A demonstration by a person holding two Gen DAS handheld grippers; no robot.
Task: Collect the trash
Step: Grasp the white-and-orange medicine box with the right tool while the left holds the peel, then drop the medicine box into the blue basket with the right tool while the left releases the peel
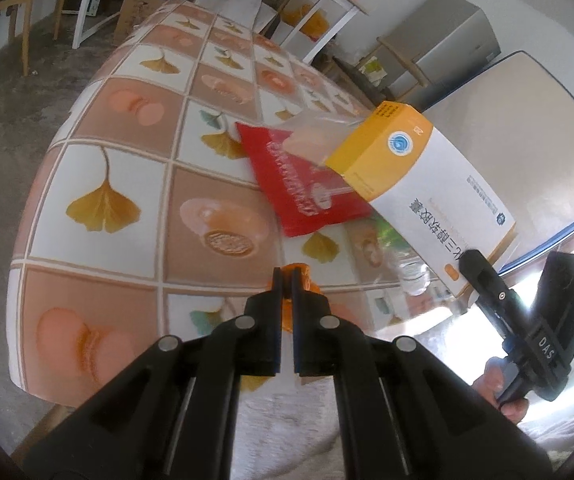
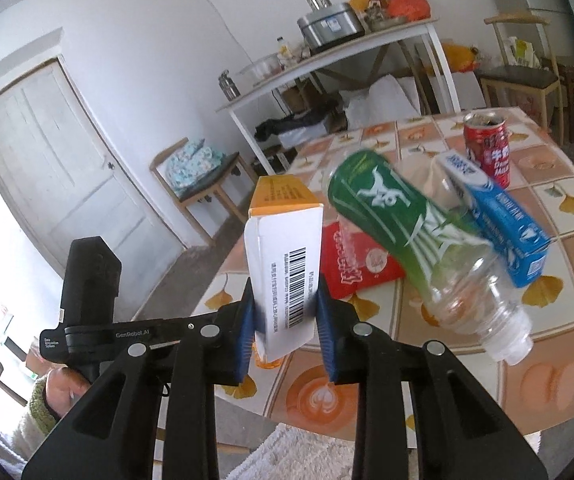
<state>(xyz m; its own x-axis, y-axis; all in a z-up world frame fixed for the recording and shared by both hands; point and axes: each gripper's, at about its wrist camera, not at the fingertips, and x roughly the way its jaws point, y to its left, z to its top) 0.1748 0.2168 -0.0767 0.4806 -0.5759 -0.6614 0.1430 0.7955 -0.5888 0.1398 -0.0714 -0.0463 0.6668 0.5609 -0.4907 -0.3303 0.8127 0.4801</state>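
Observation:
My right gripper is shut on a white and orange carton box and holds it above the table's near edge; the box also shows in the left wrist view. My left gripper is shut on an orange plastic bag at the table edge. A clear bottle with a green label lies tilted by a blue carton. A red packet lies flat on the table, also in the right wrist view. A red can stands farther back.
The table wears a tiled cloth with ginkgo-leaf prints. A white side table with pots stands behind. Wooden chairs stand around it, and a white door is at the left. A light rug lies below.

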